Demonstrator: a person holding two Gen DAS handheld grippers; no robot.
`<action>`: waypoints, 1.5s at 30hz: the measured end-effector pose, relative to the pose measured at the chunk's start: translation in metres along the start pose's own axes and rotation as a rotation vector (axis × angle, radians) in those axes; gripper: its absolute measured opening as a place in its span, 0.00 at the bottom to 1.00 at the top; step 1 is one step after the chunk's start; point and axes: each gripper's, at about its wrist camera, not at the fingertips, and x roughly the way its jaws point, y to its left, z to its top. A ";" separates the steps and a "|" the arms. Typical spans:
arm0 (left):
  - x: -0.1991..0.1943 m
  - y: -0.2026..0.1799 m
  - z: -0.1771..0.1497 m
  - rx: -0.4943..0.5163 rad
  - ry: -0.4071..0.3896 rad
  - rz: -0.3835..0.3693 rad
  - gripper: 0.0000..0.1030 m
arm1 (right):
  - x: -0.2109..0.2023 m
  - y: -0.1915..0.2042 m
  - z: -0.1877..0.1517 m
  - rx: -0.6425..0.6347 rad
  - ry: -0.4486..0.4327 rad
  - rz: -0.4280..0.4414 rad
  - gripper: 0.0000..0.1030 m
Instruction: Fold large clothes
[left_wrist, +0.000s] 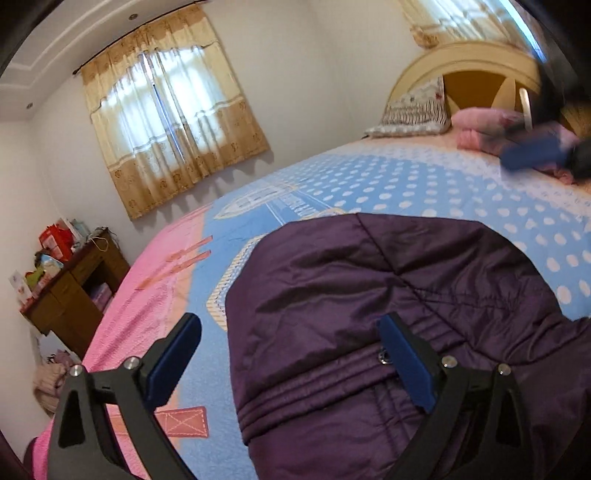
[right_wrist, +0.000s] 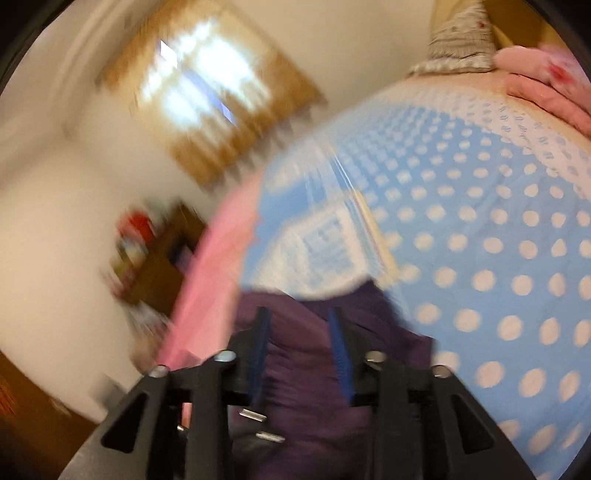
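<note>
Left wrist: left gripper (left_wrist: 291, 354) is sitting wide apart, released, nothing pinched. One finger is hanging over the bed (left_wrist: 406, 184) cover, the other is lying over the purple jacket (left_wrist: 369, 295); whether that pad is touching the fabric, can't tell. Jacket is lying folded on the near part of the bed, on the blue dotted cover, with a pink band of the cover running to its left. A snap button is showing on the jacket just beside the finger over it. Right gripper (left_wrist: 535, 151) is showing blurred at the far right edge, up near the pink bedding (left_wrist: 480, 129) at the headboard (left_wrist: 476, 70); jaw state not readable from here. Pillow (left_wrist: 417, 107) is leaning against the headboard. Curtained window (left_wrist: 173, 125) is sitting on the far wall, wooden desk (left_wrist: 74, 291) with clutter is standing left of the bed.

Right wrist: heavy motion blur. Right gripper (right_wrist: 299, 350) is standing partly parted, released, with the jacket (right_wrist: 310, 369) under and behind the fingers but no fabric visibly clamped by the pads. Jacket is lying at the near edge of the bed (right_wrist: 480, 258). Pink bedding (right_wrist: 546, 85) and pillow (right_wrist: 458, 40) are showing top right, window (right_wrist: 207, 77) top left, desk (right_wrist: 162, 254) at left.
</note>
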 end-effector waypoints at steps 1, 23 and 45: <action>0.001 0.000 0.001 -0.001 0.007 0.004 0.97 | -0.004 0.005 -0.001 0.028 -0.036 0.024 0.59; 0.031 -0.004 -0.007 -0.067 0.117 -0.040 1.00 | 0.093 -0.062 -0.060 -0.003 -0.156 -0.351 0.63; 0.063 -0.011 -0.008 -0.145 0.247 -0.117 1.00 | 0.146 -0.091 -0.050 0.000 0.026 -0.414 0.64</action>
